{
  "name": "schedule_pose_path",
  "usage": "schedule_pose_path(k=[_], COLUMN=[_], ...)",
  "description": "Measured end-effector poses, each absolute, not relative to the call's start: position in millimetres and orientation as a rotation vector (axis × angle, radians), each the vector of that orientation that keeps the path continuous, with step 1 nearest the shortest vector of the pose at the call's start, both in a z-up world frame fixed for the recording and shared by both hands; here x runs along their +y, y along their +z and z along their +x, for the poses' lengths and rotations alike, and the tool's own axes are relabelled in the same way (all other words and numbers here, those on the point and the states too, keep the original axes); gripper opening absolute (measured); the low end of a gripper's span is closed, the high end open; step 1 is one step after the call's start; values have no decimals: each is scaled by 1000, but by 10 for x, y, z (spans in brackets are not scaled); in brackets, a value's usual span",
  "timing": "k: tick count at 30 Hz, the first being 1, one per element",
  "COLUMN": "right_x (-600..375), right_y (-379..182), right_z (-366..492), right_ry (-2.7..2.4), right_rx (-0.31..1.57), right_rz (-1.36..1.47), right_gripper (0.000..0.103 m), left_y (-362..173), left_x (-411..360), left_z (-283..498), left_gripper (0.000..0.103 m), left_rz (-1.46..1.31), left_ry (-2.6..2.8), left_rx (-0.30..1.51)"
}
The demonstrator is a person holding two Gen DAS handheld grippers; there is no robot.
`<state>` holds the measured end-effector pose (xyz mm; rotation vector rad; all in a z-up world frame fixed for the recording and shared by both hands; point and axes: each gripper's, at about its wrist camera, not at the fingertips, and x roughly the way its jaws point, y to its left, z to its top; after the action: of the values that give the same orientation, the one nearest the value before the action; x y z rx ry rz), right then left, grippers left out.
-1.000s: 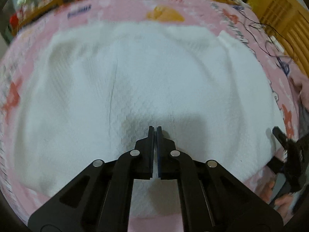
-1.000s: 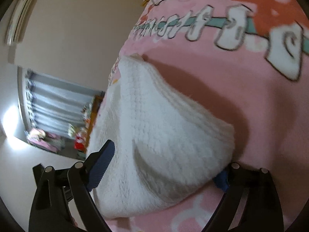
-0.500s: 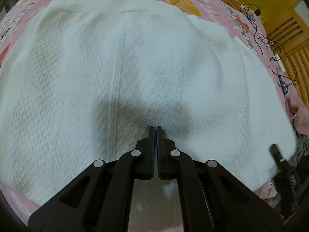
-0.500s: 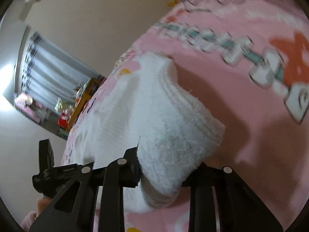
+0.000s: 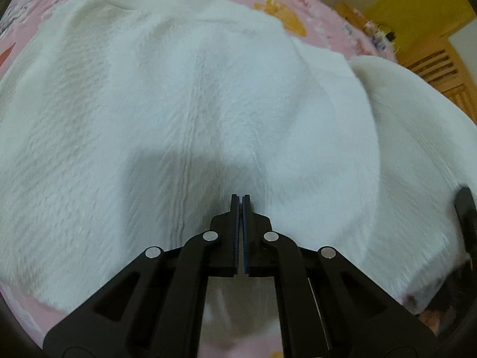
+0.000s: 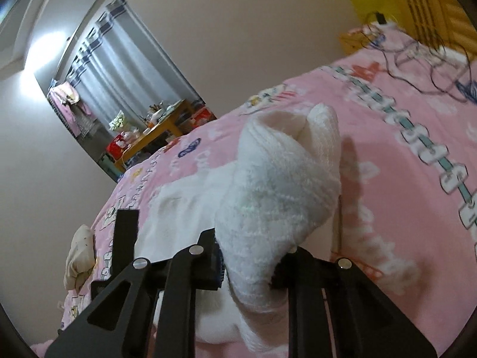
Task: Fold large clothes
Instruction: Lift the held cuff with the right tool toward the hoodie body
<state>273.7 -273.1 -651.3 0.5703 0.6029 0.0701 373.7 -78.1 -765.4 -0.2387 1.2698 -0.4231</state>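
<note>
Now our right gripper (image 6: pixel 250 265) pinches the white sweater's (image 5: pixel 184 113) raised right edge, having just closed; body lies leftward under our shut, empty left gripper (image 5: pixel 241 201).

White knit garments: one (image 5: pixel 184 113), spread on the bed, one end lifted.
Pink printed bedspreads: one (image 6: pixel 402 179).
Black two-finger grippers: two, left gripper (image 5: pixel 241 208) and right gripper (image 6: pixel 249 264).
Wooden tables: one (image 6: pixel 161 132), beyond the bed.
Curtains: one set (image 6: pixel 119 56).
</note>
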Motion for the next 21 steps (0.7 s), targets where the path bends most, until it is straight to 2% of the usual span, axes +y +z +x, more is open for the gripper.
schedule_pose_path(k=[2,10,13,16,21], right_x=[-2648,-2195,-1902,-1648,-1076], right_y=[-6412,-6087,-6013,-5912,-5822], right_z=[2784,3023,3111,3136,3247], right_ry=[86,177,219,269,359], right_rx=[597,608,630,624,645], right_rz=[568,492,427,363,244], right_gripper=[17,17,17,17,17], left_y=[-7631,-8091,-7985,-7869,-7544], left_x=[-734,-604,-581,-319,524], left_z=[3626,3524,3453,3336,3056], left_gripper=[3,2,2,2,2], left_rz=[-263,-465,-440,-533,-543], left_ry=[-456,-479,-477,-497,-391], left_rx=[1272,1279,1257,1228,1107])
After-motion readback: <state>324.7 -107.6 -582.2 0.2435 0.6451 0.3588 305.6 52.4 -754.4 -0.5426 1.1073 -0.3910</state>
